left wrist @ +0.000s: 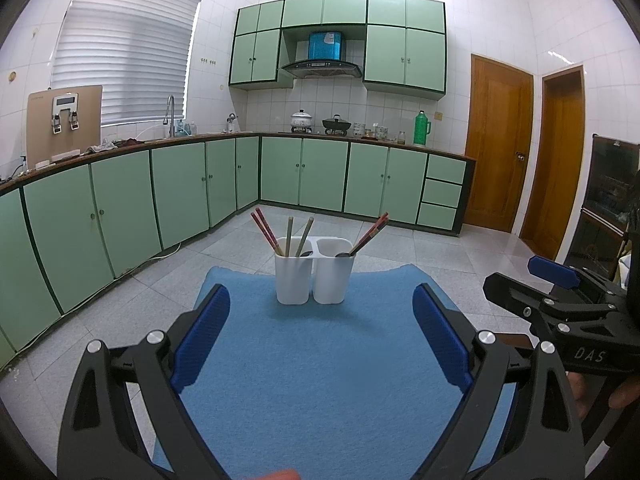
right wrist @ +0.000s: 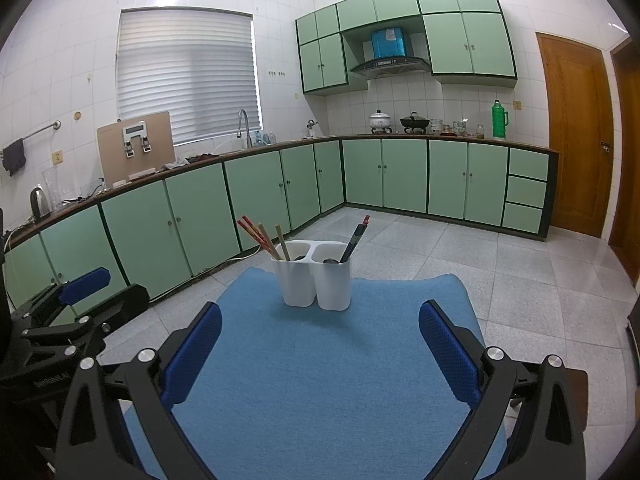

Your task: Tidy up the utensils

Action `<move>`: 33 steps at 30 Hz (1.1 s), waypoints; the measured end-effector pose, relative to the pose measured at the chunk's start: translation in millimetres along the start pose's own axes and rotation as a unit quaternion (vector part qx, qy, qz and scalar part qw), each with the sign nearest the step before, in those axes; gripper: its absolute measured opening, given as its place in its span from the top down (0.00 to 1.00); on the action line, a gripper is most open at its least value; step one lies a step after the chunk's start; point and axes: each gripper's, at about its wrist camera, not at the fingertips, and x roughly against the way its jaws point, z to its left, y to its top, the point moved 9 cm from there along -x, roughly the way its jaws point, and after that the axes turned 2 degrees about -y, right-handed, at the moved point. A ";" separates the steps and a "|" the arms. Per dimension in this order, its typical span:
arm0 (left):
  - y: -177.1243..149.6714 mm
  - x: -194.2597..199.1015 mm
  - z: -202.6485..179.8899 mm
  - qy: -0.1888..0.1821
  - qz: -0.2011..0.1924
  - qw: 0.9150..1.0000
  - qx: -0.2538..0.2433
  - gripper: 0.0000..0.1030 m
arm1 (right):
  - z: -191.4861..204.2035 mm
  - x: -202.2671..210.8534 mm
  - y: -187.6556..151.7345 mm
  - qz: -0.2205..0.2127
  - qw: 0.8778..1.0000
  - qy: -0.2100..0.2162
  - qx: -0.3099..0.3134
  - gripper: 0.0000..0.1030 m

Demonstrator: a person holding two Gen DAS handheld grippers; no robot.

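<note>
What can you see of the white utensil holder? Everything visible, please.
The white utensil holder looks like smooth plastic: two joined cups with rounded corners, standing upright at the far end of the blue mat. The left cup holds red chopsticks, two tan chopsticks and a dark spoon end; the right cup holds dark-red chopsticks and another spoon end. Neither hand-held gripper touches it.

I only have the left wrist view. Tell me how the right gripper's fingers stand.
Observer: The right gripper is open, its fingers wide apart over the blue mat, nothing between them.
Operator: Report what's on the counter left of the brown board.
Observer: A steel kettle and a clear glass jug stand there.
Operator: Now above them.
Observer: A dark cloth hangs from a rail.
</note>
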 end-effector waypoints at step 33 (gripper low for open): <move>-1.0 -2.4 2.3 0.005 0.005 1.000 0.005 0.13 | -2.1 -3.8 -9.6 0.004 1.000 -0.002 0.003 0.06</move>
